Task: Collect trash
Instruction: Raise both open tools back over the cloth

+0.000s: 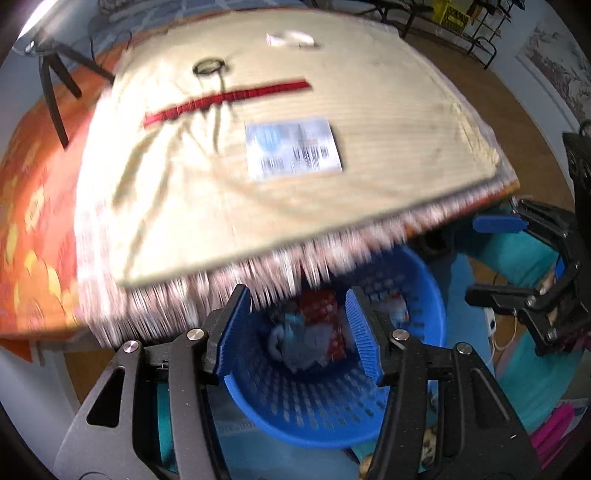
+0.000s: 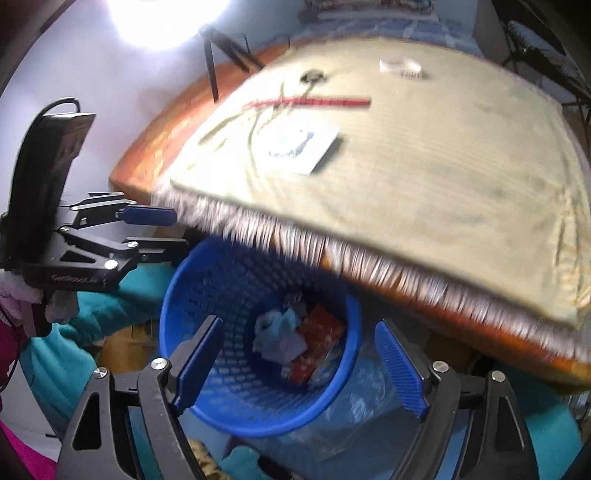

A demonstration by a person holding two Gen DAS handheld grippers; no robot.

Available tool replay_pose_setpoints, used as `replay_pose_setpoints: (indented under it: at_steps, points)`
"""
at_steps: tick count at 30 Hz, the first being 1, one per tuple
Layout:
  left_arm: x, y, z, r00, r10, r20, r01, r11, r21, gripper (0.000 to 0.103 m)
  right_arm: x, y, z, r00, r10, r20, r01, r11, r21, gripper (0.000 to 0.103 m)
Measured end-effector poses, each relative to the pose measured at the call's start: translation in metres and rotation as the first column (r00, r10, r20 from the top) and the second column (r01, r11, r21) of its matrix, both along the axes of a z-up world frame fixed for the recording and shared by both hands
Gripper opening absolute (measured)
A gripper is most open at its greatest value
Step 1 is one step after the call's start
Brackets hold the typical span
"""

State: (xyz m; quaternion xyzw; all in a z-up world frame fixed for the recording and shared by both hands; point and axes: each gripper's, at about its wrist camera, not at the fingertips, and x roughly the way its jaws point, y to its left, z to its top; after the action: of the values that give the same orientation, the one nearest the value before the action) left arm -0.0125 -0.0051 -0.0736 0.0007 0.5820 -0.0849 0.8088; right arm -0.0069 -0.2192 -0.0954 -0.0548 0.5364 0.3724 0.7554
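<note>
Both tongs point steeply downward, side by side. The left tongs (image 1: 301, 328) stand parted about halfway, nothing between the blue ribbed pads (image 1: 236, 325). The right tongs (image 2: 299, 363) gape wider, pads (image 2: 400, 369) bare and pressing on nothing. Each pair shows at the edge of the other's view.

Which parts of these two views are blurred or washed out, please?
Left wrist: the mat's fringe and the printed packet are smeared by motion. Right wrist: a lamp glare blows out the top left; the fringe is smeared too; the blue basket stays fairly sharp.
</note>
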Motion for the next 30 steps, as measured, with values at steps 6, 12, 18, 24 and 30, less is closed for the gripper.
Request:
replay_pose_setpoints:
  at_steps: [6, 12, 18, 24, 30]
  points:
    - [0.041, 0.002, 0.01, 0.999, -0.009, 0.047, 0.009, 1.0, 0.004, 0.066, 0.035, -0.004, 0.025, 0.995, -0.033, 0.094, 0.032, 0.999, 0.013, 0.091]
    - [0.085, 0.012, 0.019, 0.996, -0.029, 0.088, 0.027, 0.999, 0.026, 0.066, 0.078, -0.001, 0.044, 0.983, -0.069, 0.169, 0.071, 0.997, -0.008, 0.091]
    - [0.135, 0.037, 0.023, 0.994, 0.009, 0.112, -0.007, 1.0, -0.024, 0.066, 0.127, 0.007, 0.051, 0.983, -0.087, 0.16, 0.088, 0.996, 0.006, 0.091]
    - [0.177, 0.062, 0.007, 0.995, 0.06, 0.085, -0.053, 0.995, -0.089, 0.066, 0.185, 0.018, 0.048, 0.979, -0.15, 0.136, 0.149, 0.989, 0.017, 0.09]
    - [0.206, 0.077, -0.01, 0.997, 0.06, 0.056, -0.054, 0.994, -0.098, 0.066, 0.233, 0.025, 0.033, 0.97, -0.218, 0.11, 0.216, 0.976, 0.029, 0.088]
